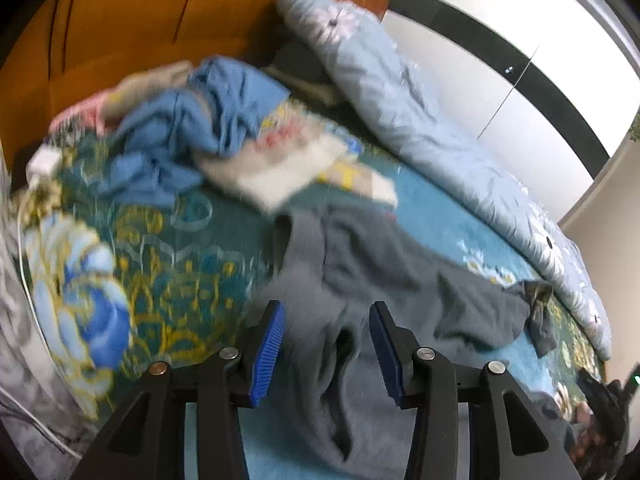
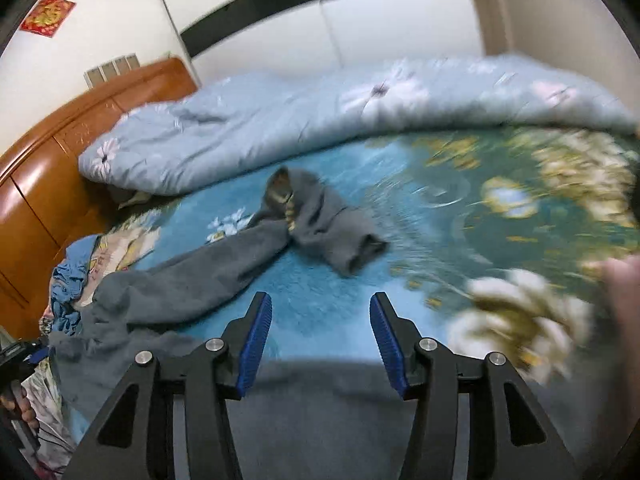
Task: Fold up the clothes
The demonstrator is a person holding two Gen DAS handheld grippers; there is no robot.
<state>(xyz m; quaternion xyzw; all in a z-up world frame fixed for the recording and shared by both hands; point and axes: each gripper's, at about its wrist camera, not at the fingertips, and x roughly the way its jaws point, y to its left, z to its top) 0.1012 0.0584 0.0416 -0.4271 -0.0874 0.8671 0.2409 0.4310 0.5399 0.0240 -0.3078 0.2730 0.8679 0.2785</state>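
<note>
Grey garment (image 1: 360,264) spread crumpled across the blue patterned bed (image 1: 168,248), one sleeve (image 2: 320,216) stretched toward the pale quilt (image 2: 280,120). Left gripper (image 1: 327,354) over its rumpled cloth, fingers parted, nothing pinched. Right gripper (image 2: 320,340) likewise parted, gripping nothing

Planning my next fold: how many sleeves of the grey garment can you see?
1: the grey garment's sleeve stretches across the bedspread toward the quilt. The other may be hidden.
</note>
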